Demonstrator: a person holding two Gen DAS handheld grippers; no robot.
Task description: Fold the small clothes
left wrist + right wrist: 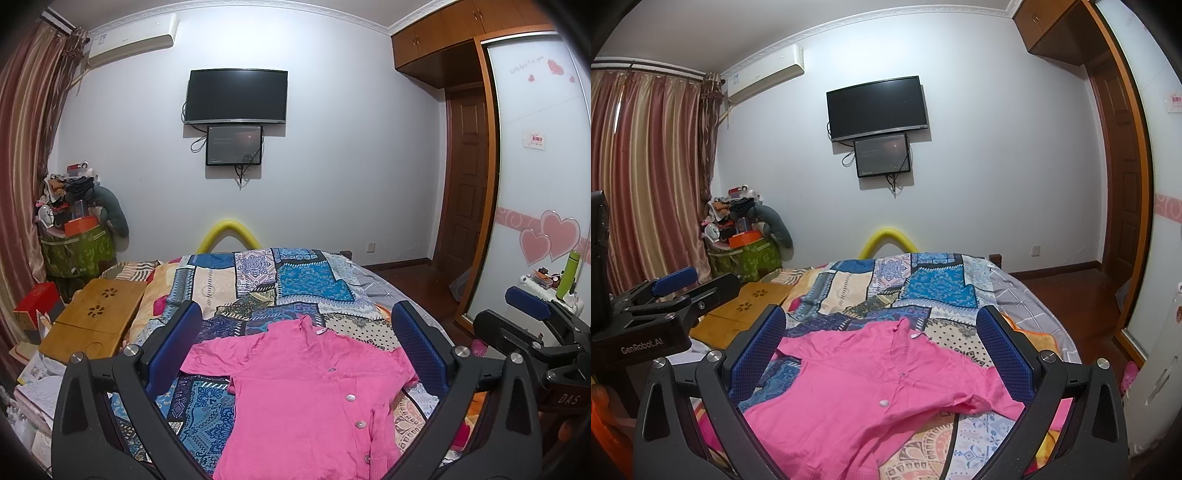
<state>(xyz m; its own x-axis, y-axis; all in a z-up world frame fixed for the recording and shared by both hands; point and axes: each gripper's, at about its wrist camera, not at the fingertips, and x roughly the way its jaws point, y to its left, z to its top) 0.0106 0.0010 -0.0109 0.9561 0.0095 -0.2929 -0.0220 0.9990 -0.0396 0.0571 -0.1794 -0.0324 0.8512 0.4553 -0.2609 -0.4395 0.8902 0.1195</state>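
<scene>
A pink buttoned cardigan [306,391] lies spread flat on the patchwork bedspread [258,280], collar toward the far end, sleeves out to both sides. My left gripper [295,332] hovers above its upper half, open, with nothing between its blue pads [173,350]. In the right wrist view the same cardigan [871,398] lies below my right gripper [882,336], which is also open and empty. The right gripper's body [535,332] shows at the right edge of the left view; the left gripper's body [653,306] shows at the left of the right view.
A wooden lap table [92,317] sits on the bed's left side beside stacked papers [33,391]. A cluttered green bag [77,247] stands in the far left corner by the curtain [22,147]. A wardrobe [535,166] and door [469,177] are right.
</scene>
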